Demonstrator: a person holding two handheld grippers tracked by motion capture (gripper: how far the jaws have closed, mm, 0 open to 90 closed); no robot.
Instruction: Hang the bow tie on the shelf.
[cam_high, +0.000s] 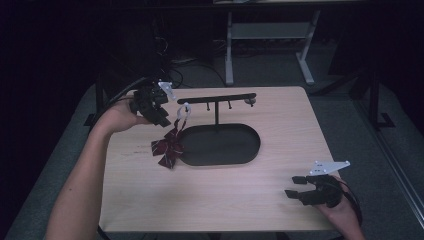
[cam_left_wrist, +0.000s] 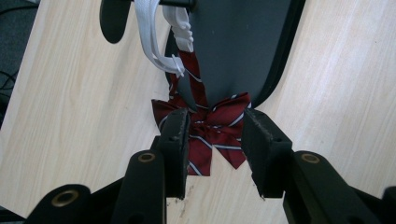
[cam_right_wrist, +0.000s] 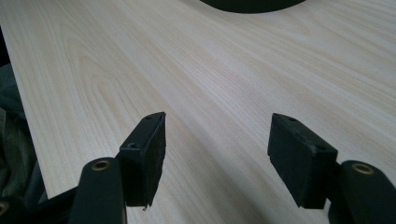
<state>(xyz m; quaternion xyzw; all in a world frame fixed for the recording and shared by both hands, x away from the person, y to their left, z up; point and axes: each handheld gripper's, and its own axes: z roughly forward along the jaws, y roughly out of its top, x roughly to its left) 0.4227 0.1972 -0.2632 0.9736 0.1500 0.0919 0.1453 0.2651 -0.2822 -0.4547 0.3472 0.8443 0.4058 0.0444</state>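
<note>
The right tool (cam_high: 295, 187) is held idle at the near right edge of the desk (cam_high: 250, 200), jaws wide apart and empty. Farther off, the striped bow tie (cam_high: 169, 147) is seen hanging by its white strap (cam_high: 183, 112) from the left end of the black stand (cam_high: 216, 98), its bow just beside the oval base. The left tool (cam_left_wrist: 212, 135) is poised above the bow, jaws open around it without gripping. Hanging is judged essentially done; only withdrawal is left.

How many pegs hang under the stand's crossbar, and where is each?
2 small pegs show under the crossbar: one left of the post, one right of it. The white strap of the bow tie covers the left end, so another may be hidden.
</note>
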